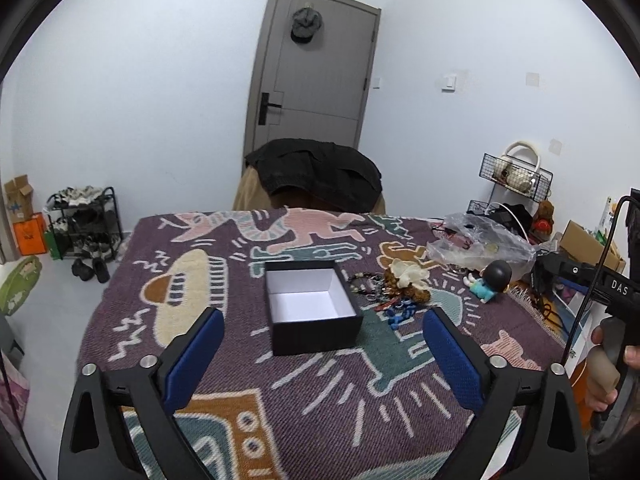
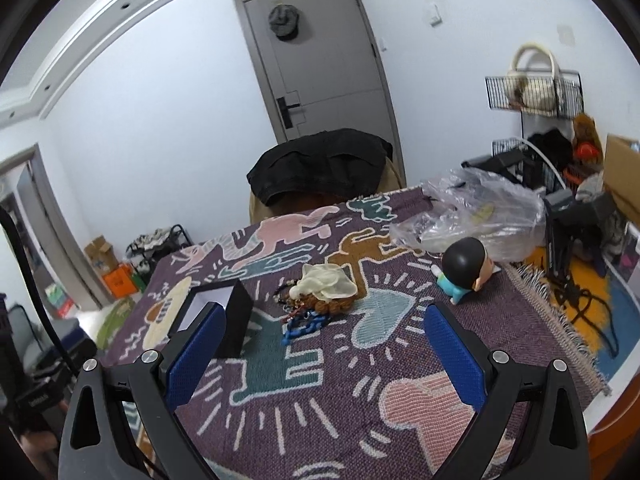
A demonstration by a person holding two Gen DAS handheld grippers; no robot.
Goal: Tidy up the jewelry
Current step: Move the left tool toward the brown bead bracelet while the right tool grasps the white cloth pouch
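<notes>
An open black box with a white inside [image 1: 312, 306] [image 2: 218, 316] stands on the patterned cloth. Right of it lies a heap of jewelry [image 1: 394, 288] [image 2: 316, 298]: dark bead bracelets, brown beads, a pale flower-like piece and a blue chain [image 2: 302, 328]. My left gripper [image 1: 322, 320] hovers open in front of the box, nothing between its blue pads. My right gripper [image 2: 324, 316] is open too, the heap lying farther off between its fingers, untouched. In the left wrist view a hand holds the right gripper's handle [image 1: 612, 344] at the right edge.
A small figurine with a black head [image 1: 490, 280] [image 2: 464, 270] lies right of the heap, beside a crumpled clear plastic bag [image 1: 480, 246] [image 2: 476, 216]. A chair draped with a dark jacket [image 1: 316, 174] stands behind the table. Wire racks and cables crowd the right side.
</notes>
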